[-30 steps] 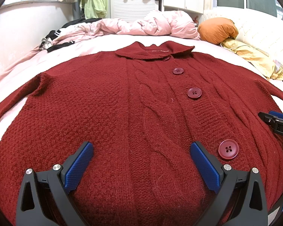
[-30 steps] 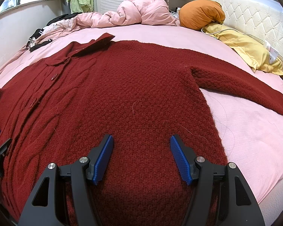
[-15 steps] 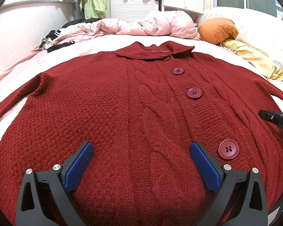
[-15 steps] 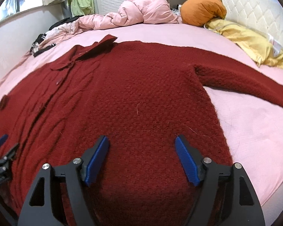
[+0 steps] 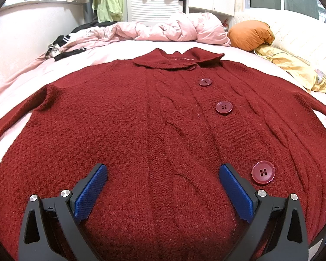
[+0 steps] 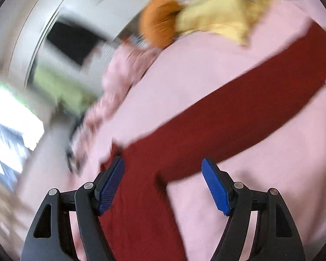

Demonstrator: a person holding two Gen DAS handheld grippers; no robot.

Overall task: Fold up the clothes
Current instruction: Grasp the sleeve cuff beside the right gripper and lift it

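Observation:
A dark red knitted cardigan point(image 5: 128, 130) lies flat and face up on the pink bed point(image 5: 110, 50), collar far, three buttons down its front. My left gripper point(image 5: 163, 187) hangs open just above the lower front, nothing between its blue pads. The right wrist view is blurred and rolled. It shows the cardigan's right sleeve point(image 6: 250, 87) stretched out over the pink sheet point(image 6: 271, 174). My right gripper point(image 6: 163, 182) is open above the armpit area where the sleeve meets the body, holding nothing.
A crumpled pink duvet point(image 5: 167, 30) lies at the far side of the bed. An orange cushion point(image 5: 250, 34) and a yellow cloth point(image 5: 293, 69) sit at the far right by the white headboard. Dark clothes point(image 5: 63, 47) lie at the far left.
My right gripper swung quickly to the right and rolled, from over the cardigan's body to over its right sleeve, and left the left wrist view. Its jaws opened slightly. The left gripper stayed still.

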